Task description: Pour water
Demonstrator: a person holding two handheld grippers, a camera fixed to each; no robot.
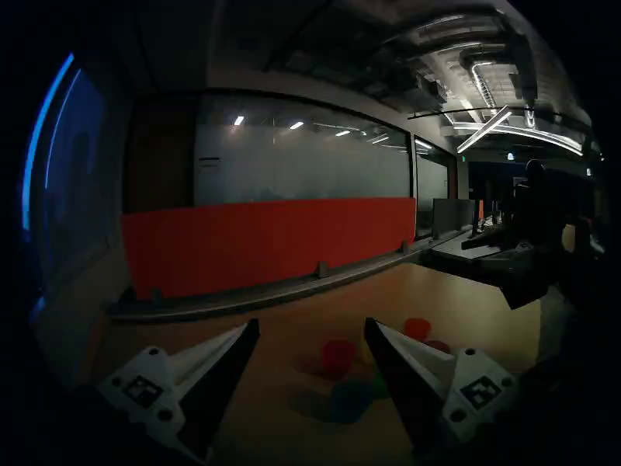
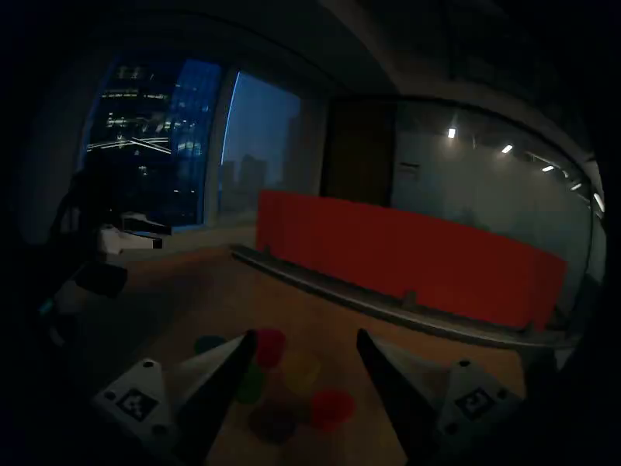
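Note:
Several plastic cups stand in a cluster on a wooden table [image 1: 295, 435]. In the left gripper view a red cup [image 1: 338, 357], a blue cup [image 1: 349, 400] and a green cup [image 1: 379, 384] sit between my fingers, and an orange-red cup [image 1: 417, 328] lies farther right. My left gripper [image 1: 310, 322] hovers open above and short of them, holding nothing. The right gripper view has a red cup [image 2: 269, 346], a yellow cup [image 2: 301, 371], another red cup [image 2: 332, 408] and a green cup [image 2: 250, 382]. My right gripper [image 2: 305, 334] is open and holds nothing. The room is dim.
A red partition [image 1: 272, 237] with a metal rail runs along the table's far side, glass walls behind it. The other gripper [image 1: 512, 268] hangs at the right of the left gripper view, and at the left [image 2: 116, 241] of the right gripper view. Dark windows [image 2: 155, 140] show city lights.

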